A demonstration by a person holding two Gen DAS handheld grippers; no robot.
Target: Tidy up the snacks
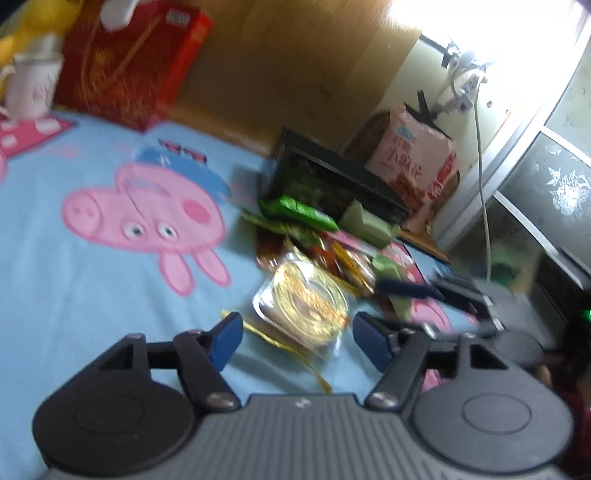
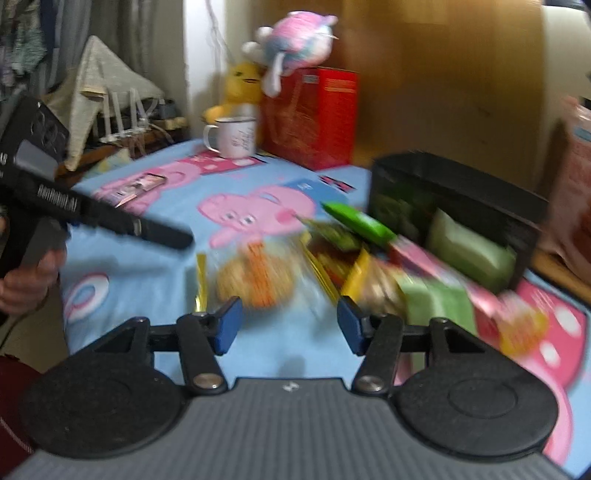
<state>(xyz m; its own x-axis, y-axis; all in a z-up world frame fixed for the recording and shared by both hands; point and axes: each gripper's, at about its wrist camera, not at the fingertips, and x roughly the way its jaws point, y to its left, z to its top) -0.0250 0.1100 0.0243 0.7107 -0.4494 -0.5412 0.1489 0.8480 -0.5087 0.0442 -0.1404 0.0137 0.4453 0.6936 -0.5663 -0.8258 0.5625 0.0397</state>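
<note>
The left gripper [image 1: 297, 338] is being held with its fingers partly apart and empty, low in the frame above a round pastry in clear wrap [image 1: 310, 301]. The right gripper [image 2: 289, 325] is likewise being held half open, with nothing gripped. The snack packets [image 2: 354, 251] are lying heaped on the blue cartoon cloth [image 2: 166, 266], centre right, just beside the black box [image 2: 458, 206].

Blown-out window glare [image 1: 480, 29] upper right, heavy motion blur, perhaps daylight, bowed fisheye edges.
</note>
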